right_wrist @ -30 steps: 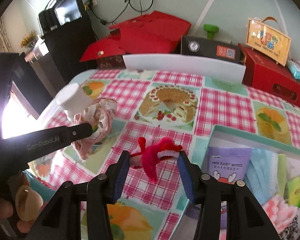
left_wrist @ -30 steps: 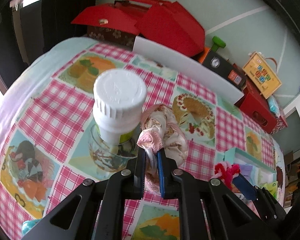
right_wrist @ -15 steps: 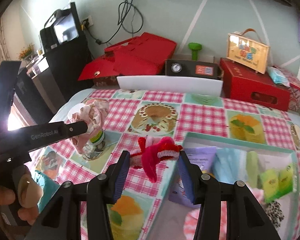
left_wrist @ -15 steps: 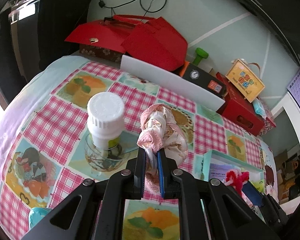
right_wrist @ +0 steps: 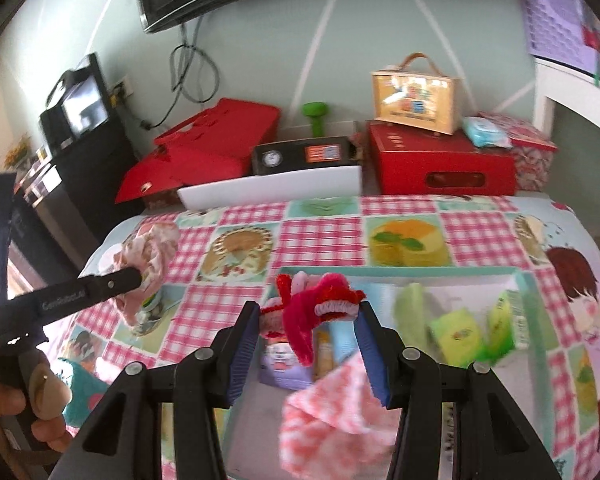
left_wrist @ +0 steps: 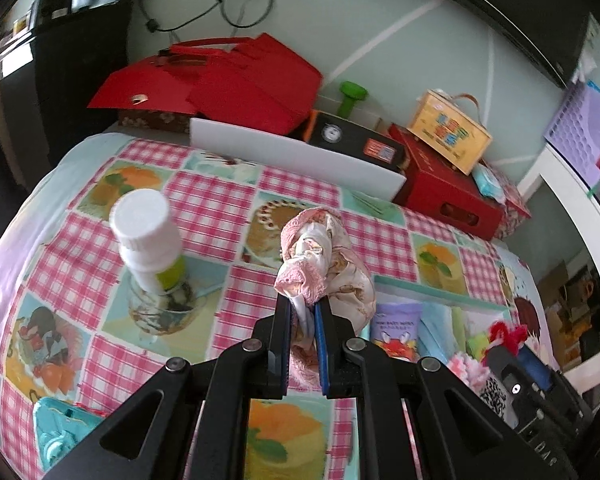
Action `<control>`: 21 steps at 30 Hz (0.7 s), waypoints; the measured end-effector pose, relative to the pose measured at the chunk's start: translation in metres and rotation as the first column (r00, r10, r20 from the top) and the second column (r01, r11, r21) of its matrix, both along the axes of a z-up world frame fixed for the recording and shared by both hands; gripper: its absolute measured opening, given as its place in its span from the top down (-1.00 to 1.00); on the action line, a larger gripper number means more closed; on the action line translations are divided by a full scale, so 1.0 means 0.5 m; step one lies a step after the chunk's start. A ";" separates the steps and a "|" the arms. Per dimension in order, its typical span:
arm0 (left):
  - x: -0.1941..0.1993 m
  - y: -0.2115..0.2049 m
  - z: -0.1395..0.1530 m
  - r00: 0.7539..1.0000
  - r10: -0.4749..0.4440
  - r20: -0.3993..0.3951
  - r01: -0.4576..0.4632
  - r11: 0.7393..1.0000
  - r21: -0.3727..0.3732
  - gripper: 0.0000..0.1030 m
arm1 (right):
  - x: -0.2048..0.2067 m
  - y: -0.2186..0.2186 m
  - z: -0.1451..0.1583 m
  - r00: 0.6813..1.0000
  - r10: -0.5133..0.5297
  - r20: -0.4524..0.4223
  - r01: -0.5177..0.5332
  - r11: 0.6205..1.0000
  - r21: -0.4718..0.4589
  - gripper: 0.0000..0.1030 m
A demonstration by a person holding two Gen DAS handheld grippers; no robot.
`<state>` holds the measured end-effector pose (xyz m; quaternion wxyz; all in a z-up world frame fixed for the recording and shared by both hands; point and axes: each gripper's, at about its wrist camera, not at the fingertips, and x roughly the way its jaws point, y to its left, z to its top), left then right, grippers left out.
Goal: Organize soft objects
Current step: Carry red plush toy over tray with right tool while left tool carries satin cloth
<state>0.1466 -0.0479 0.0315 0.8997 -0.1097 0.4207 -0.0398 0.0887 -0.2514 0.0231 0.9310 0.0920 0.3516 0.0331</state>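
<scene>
My left gripper (left_wrist: pixel 303 306) is shut on a bunched pink and cream cloth (left_wrist: pixel 324 256) and holds it above the checked tablecloth, left of the teal tray (left_wrist: pixel 420 289). The cloth (right_wrist: pixel 150 250) and left gripper also show in the right wrist view. My right gripper (right_wrist: pixel 306 316) is shut on a red and pink fuzzy toy (right_wrist: pixel 314 300) and holds it over the teal tray (right_wrist: pixel 396 272). The tray holds a purple wipes pack (left_wrist: pixel 396 330), green packets (right_wrist: pixel 456 330) and a pink checked cloth (right_wrist: pixel 336 412).
A white-capped bottle (left_wrist: pixel 148 236) stands in a glass dish on the table's left. A teal object (left_wrist: pixel 60 426) lies at the near left edge. A white board (left_wrist: pixel 296 156), red boxes (left_wrist: pixel 444 188) and a black case line the table's far side.
Both grippers have risen and moved right with their loads. The right gripper now hangs over the tray. The left gripper has moved away from the bottle.
</scene>
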 end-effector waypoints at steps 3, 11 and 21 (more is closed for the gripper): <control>-0.001 -0.034 -0.004 0.999 -0.042 -0.005 0.042 0.999 0.013 0.79 | -0.010 -0.034 -0.002 0.999 -0.043 -0.003 0.043 0.999 0.008 0.00; -0.012 -0.125 -0.023 0.988 -0.153 -0.028 0.154 0.987 0.042 0.79 | -0.044 -0.131 -0.005 0.987 -0.157 -0.014 0.158 0.987 0.033 0.00; -0.036 -0.186 -0.049 0.972 -0.225 -0.067 0.230 0.971 0.072 0.79 | -0.081 -0.186 -0.015 0.975 -0.217 -0.038 0.218 0.975 0.047 0.00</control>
